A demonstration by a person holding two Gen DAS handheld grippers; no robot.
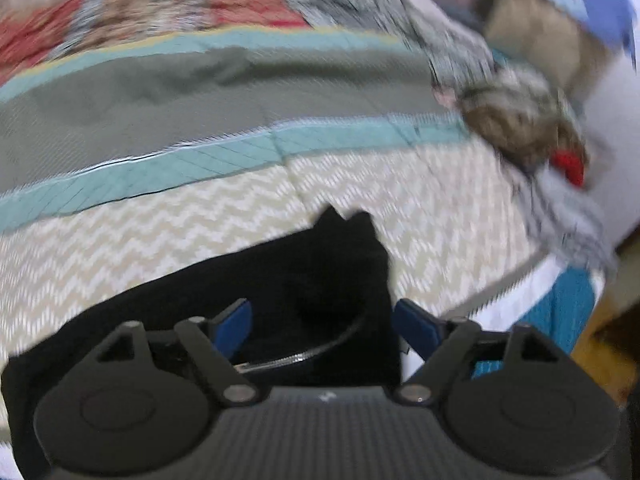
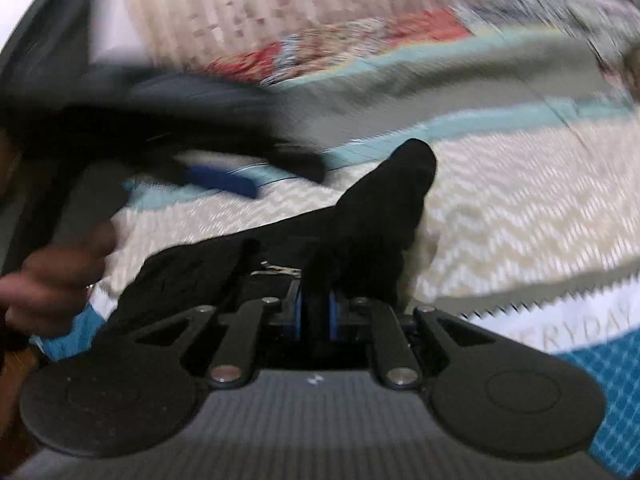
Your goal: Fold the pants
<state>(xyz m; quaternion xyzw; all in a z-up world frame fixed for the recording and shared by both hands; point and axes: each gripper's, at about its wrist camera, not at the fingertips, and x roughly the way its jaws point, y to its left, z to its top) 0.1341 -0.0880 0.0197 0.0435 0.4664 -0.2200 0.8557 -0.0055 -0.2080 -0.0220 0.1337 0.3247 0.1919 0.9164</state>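
While my right gripper point(image 2: 316, 312) pinches a fold of the black pants point(image 2: 360, 208) between its blue pads, my left gripper point(image 1: 322, 324) hangs over the same garment with fingers spread apart, gripping nothing. Beneath them, the pants lie on a chevron-patterned bedspread point(image 1: 200, 216). Farther off run a teal band point(image 1: 224, 160) and a grey-green blanket point(image 1: 200, 92), blurred.

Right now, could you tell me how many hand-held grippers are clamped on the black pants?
1. The right hand-held gripper is shut on the black pants. The left hand-held gripper is open, with the fabric lying between its fingers, unclamped.
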